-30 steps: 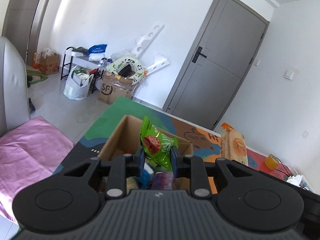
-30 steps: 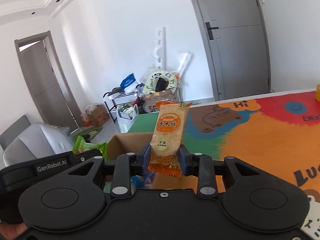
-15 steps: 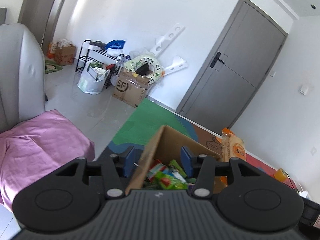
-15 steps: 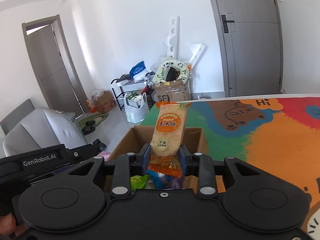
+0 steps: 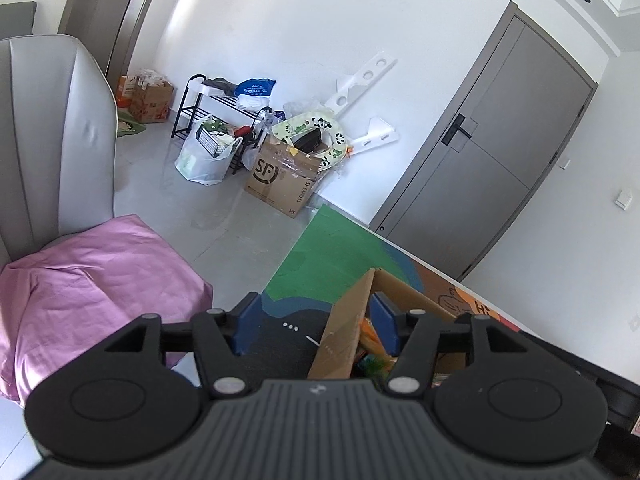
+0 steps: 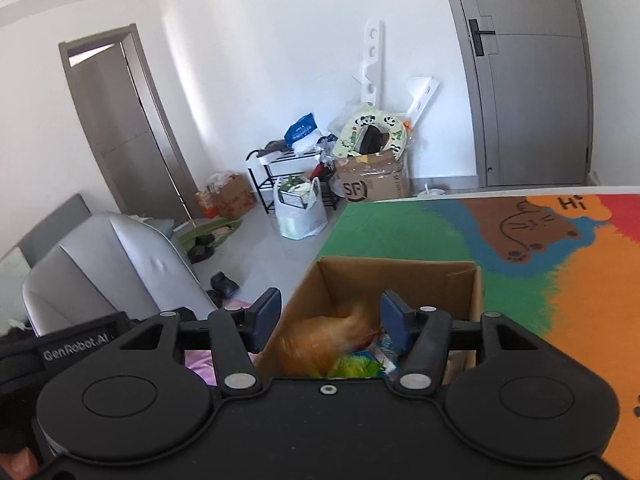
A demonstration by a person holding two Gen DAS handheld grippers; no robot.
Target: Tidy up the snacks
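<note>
An open cardboard box (image 6: 400, 280) stands on the colourful table mat near its left edge; it also shows in the left wrist view (image 5: 348, 320). Snack packets lie inside it: a blurred orange packet (image 6: 320, 340), a green one (image 6: 352, 366) and a blue-white one (image 6: 382, 350). My right gripper (image 6: 328, 320) is open and empty above the box. My left gripper (image 5: 316, 322) is open and empty, straddling the box's left wall.
The table mat (image 6: 560, 280) stretches right with a cat drawing. Left of the table stands a grey chair (image 5: 52, 140) with a pink cushion (image 5: 92, 280). Boxes, bags and a rack (image 6: 296, 168) sit by the far wall next to a grey door (image 5: 500, 152).
My left gripper opened and let the green packet fall into the box, then shifted left. My right gripper moved over the box, opened and dropped the orange rice-cracker packet in.
</note>
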